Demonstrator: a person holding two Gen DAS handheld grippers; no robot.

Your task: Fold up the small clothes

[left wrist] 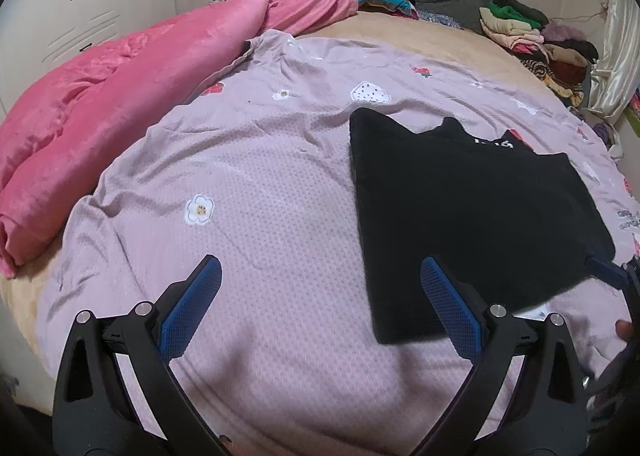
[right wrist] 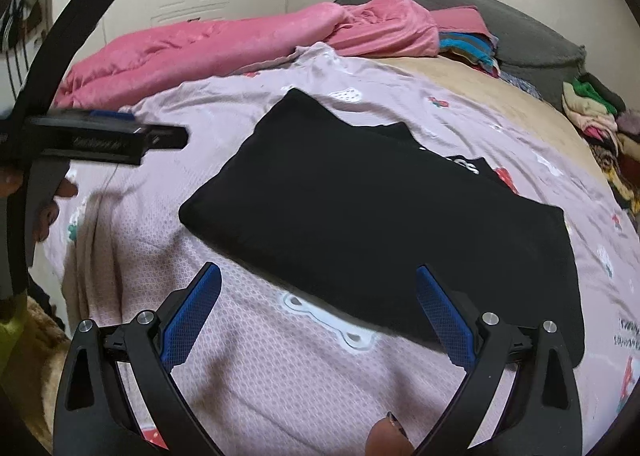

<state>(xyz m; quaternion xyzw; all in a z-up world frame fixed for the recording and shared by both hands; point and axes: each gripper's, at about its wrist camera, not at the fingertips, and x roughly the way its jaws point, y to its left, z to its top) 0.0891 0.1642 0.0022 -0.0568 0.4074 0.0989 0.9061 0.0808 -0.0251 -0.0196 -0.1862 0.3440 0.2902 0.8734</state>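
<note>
Right wrist view has the black garment [right wrist: 372,216] dead ahead, lying flat on the mauve flowered bedspread [right wrist: 248,368], and it already looks folded into a neat slab. Its long axis runs from upper left, away from the camera, down to lower right. The near edge passes just past the tips of the right gripper [right wrist: 318,276], whose fingers are spread wide with nothing between them. The right-hand finger overlaps the cloth in the picture; whether it touches, I cannot tell.

Over in the left wrist view, the left gripper [left wrist: 320,268] is spread wide too, and empty. Here the same black garment [left wrist: 472,216] sits off to the right of the fingers, with only the right-hand finger tip over its near edge and bare bedspread [left wrist: 260,216] in front of the rest.

So the judgement: the right gripper is squared up on the garment and the nearer of the two; the left would have to swing rightward to reach an edge.

What each view adds: the left wrist view catches a white label or tag at the garment's near edge and white lettering at the far end. The right wrist view alone shows the left gripper's body from the side, blurred, at far left, well apart from the cloth. The pink blanket [left wrist: 100,108] lies well away.
</note>
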